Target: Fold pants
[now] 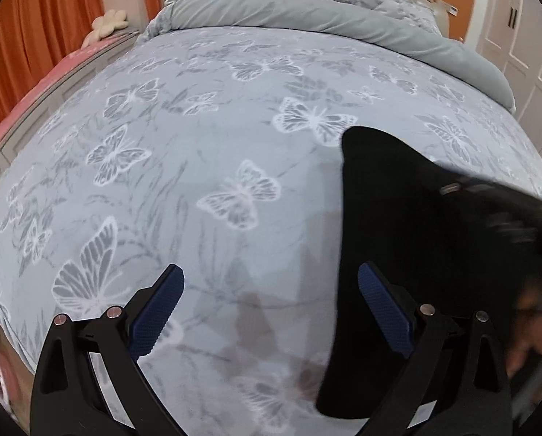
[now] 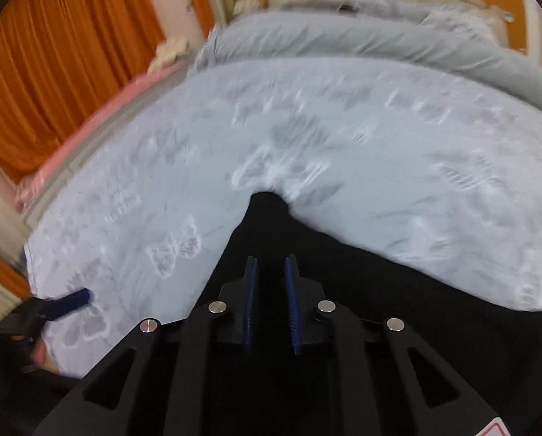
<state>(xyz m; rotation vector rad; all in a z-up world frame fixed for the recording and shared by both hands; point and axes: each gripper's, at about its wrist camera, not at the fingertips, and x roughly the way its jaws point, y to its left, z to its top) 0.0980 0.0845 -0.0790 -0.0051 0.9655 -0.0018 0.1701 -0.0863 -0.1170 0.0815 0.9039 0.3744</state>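
The main risk, as I judge it, is the black pants [image 1: 416, 225] bunching or slipping as they travel over the bed [image 1: 198, 116], since only one side looks gripped. The right claw [image 2: 271, 283] sits at the lower centre of its frame, jaws nearly closed with a thin gap; whether cloth is pinched there I cannot tell. The left claw [image 1: 271, 309] gapes wide and empty at the bottom of its frame, the pants just to its right, overlapping the right finger.
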